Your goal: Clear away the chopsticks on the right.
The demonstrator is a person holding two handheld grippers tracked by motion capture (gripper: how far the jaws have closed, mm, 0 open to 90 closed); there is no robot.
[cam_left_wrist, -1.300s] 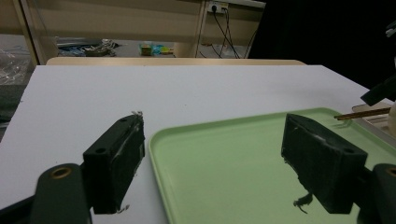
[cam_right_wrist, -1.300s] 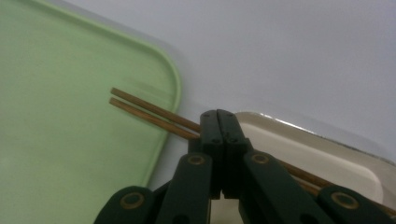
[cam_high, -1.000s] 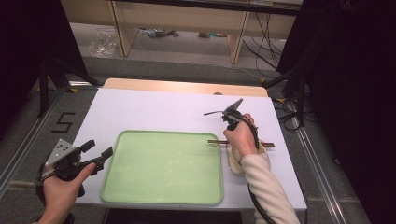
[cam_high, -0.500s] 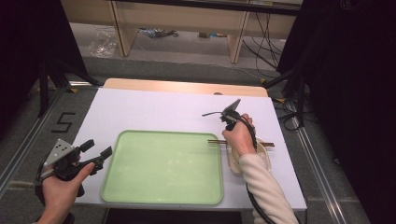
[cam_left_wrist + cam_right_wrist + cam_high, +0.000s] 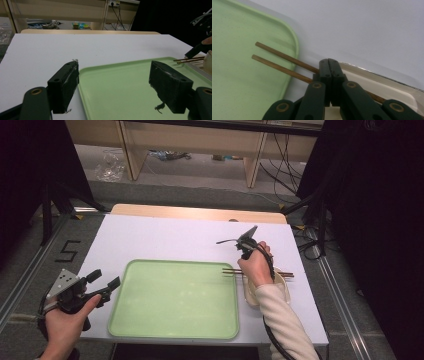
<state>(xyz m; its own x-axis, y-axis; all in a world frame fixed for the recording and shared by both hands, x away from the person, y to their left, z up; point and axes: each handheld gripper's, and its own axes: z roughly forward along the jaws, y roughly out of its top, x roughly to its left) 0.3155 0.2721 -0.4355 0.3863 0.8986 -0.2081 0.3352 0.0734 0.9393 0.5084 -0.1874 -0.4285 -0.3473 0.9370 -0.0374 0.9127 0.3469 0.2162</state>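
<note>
Big white table [image 5: 165,237], green tray [image 5: 175,300] sitting empty in the middle. The chopsticks [image 5: 279,62] lie across a small white dish [image 5: 387,87] to its right, tips poking over the tray rim. Right gripper [image 5: 329,65] is clamped shut right over them — looks like the pickup step, though I can't tell if they're actually pinched. Left gripper [image 5: 115,82] waits wide open at the tray's left edge. Next up, probably — lift and keep both sticks level.

Chopsticks [image 5: 279,61]: brown wood, smooth. Tray [image 5: 175,330]: matt green plastic. Bench [image 5: 165,237]: matt white surface. Tool pads [image 5: 66,82]: black, matt.
</note>
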